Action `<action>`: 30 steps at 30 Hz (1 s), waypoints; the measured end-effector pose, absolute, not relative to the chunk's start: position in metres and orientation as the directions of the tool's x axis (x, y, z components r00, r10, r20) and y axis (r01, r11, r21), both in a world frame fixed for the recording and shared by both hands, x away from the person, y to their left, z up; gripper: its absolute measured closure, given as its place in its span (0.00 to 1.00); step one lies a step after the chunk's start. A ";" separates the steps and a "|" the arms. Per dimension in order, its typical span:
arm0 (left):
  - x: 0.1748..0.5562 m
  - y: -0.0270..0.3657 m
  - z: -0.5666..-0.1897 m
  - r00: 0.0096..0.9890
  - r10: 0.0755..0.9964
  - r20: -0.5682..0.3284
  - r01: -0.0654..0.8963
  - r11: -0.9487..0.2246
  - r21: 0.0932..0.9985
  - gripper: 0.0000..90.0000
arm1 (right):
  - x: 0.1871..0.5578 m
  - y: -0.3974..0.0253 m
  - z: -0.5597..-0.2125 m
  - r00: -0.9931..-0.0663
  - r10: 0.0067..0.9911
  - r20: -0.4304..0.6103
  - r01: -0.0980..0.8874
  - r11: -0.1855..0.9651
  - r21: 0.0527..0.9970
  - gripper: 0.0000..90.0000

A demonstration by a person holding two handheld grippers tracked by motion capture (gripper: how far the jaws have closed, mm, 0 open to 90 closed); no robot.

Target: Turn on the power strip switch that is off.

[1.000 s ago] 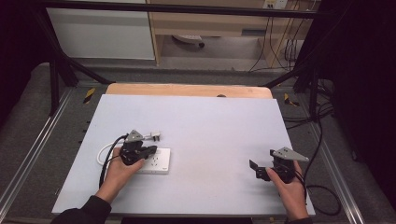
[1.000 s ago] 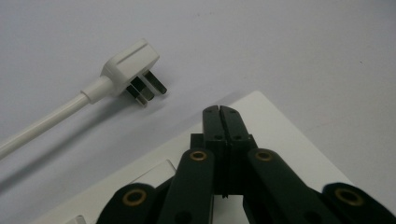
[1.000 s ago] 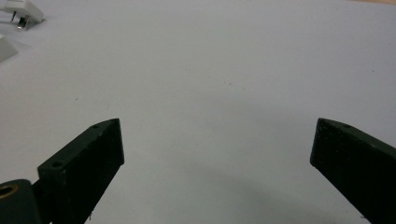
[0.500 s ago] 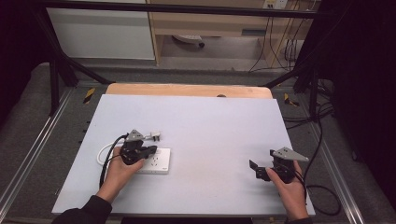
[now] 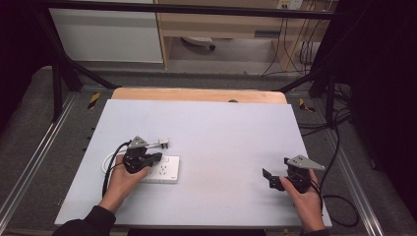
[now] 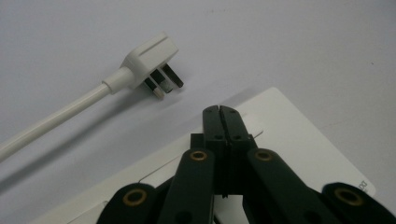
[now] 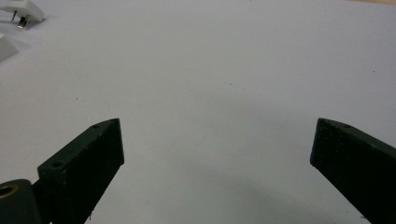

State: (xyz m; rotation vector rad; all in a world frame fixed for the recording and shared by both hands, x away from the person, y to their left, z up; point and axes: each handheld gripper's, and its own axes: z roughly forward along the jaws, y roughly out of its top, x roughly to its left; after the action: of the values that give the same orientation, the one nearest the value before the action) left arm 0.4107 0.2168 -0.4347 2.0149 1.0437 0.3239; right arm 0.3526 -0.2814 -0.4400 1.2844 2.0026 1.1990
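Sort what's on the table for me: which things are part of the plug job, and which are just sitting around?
In the job:
- white plug on its white cord, lying loose
- white power strip
- left gripper, jaws shut, over the strip
- right gripper, jaws open, holding nothing

Just lying about:
- table with its wooden edge
- floor cables

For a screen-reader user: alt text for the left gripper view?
The left gripper, jaws shut and empty, sits over a white power strip. Its white three-pin plug lies unplugged on the grey table just beyond.
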 end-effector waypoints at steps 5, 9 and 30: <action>0.409 0.211 -0.430 0.645 0.755 -0.121 0.520 -0.317 0.793 1.00 | 0.353 -0.282 -0.440 -0.448 0.892 0.066 0.477 0.176 0.861 0.04; 0.407 0.207 -0.429 0.654 0.747 -0.117 0.504 -0.315 0.805 1.00 | 0.353 -0.282 -0.440 -0.449 0.891 0.065 0.477 0.177 0.861 0.04; 0.408 0.206 -0.428 0.658 0.741 -0.133 0.499 -0.297 0.814 0.91 | 0.352 -0.282 -0.440 -0.448 0.892 0.068 0.478 0.175 0.861 0.04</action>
State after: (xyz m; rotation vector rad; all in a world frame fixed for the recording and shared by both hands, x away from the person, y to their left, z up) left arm 0.4081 0.2058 -0.4278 1.9658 0.9682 0.3359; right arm 0.3524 -0.2821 -0.4396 1.2882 2.0003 1.2021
